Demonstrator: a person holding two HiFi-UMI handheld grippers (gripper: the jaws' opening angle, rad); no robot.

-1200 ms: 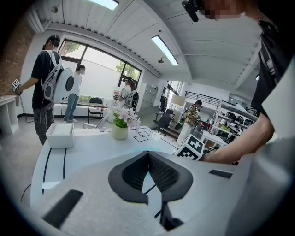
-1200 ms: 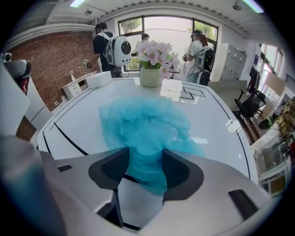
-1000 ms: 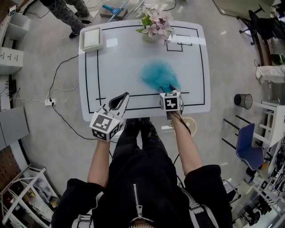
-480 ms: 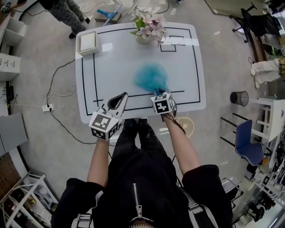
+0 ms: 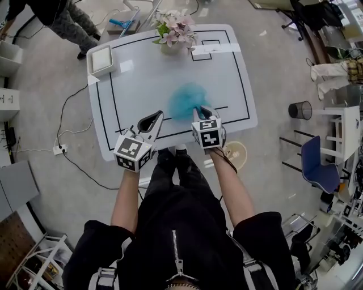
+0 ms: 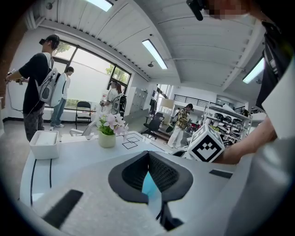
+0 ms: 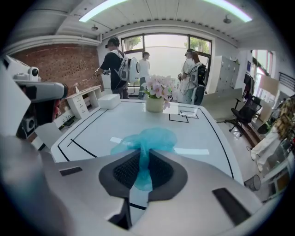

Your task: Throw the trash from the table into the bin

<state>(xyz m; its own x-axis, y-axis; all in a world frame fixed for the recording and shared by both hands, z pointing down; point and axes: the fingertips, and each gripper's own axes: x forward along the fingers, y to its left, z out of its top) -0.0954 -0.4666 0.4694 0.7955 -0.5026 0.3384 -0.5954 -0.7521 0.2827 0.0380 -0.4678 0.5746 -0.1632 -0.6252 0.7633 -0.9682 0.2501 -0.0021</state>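
Note:
A crumpled blue plastic bag (image 5: 186,99) lies near the front middle of the white table (image 5: 227,68). My right gripper (image 5: 202,111) is shut on the bag's near edge and holds it bunched up off the surface. In the right gripper view the blue bag (image 7: 150,137) runs pinched between the jaws of the right gripper (image 7: 144,154). My left gripper (image 5: 155,118) hovers over the table's front edge to the left of the bag, shut and empty. In the left gripper view only a blue sliver shows behind the left gripper (image 6: 148,154). A black mesh bin (image 5: 300,109) stands on the floor to the table's right.
A flower pot (image 5: 173,31) stands at the table's far edge and a white square tray (image 5: 102,58) at its far left corner. On the floor are a round beige stool (image 5: 235,154), a blue chair (image 5: 317,170) and cables (image 5: 68,113). A person (image 5: 51,17) stands beyond the table.
My right gripper has closed on the blue bag's near edge and risen, pulling the bag up into a bunch. The left gripper has hardly shifted.

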